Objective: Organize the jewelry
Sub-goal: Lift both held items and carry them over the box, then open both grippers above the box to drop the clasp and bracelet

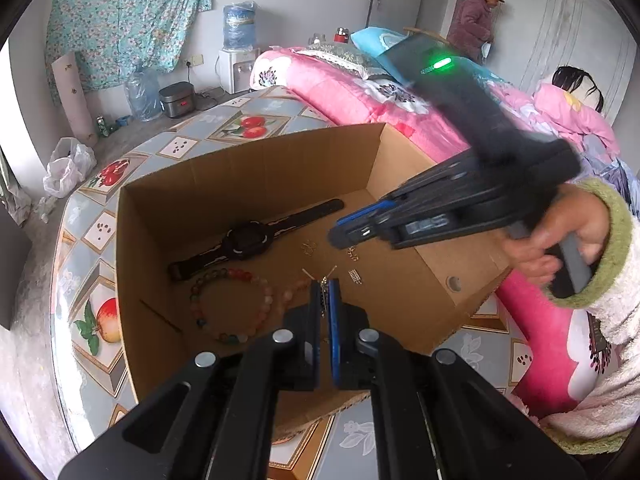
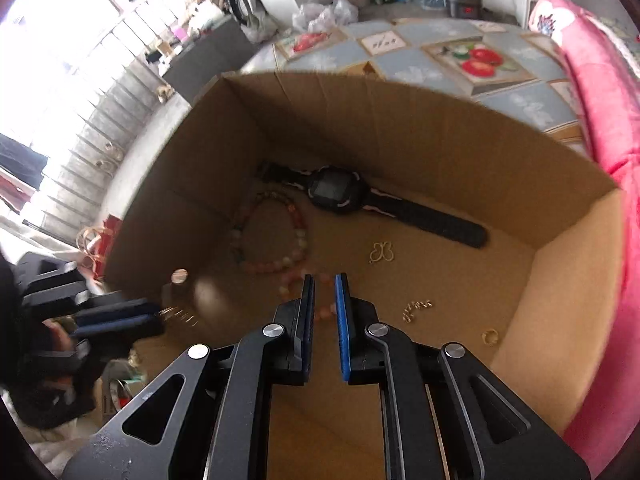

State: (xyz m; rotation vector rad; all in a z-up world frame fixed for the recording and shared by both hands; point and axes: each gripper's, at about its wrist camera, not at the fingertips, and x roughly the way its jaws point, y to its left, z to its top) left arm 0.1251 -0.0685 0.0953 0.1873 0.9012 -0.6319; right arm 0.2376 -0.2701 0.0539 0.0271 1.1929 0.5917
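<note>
Left tool (image 1: 326,294) is clamped on a small silver earring (image 1: 323,280) over the open brown cardboard box (image 1: 248,164). Right tool (image 2: 325,282), narrowly parted and empty, hangs nearer the gold chain piece (image 2: 416,310), lower right of its tips.

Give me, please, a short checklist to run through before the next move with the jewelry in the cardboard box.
1. Left gripper shut on the small metal piece: ok.
2. Right gripper empty, jaws slightly apart: ok.
3. Watch lying flat in the cardboard box: ok.
4. Bead bracelet inside the box: ok.
5. Small gold pieces all separate: cannot tell.
</note>
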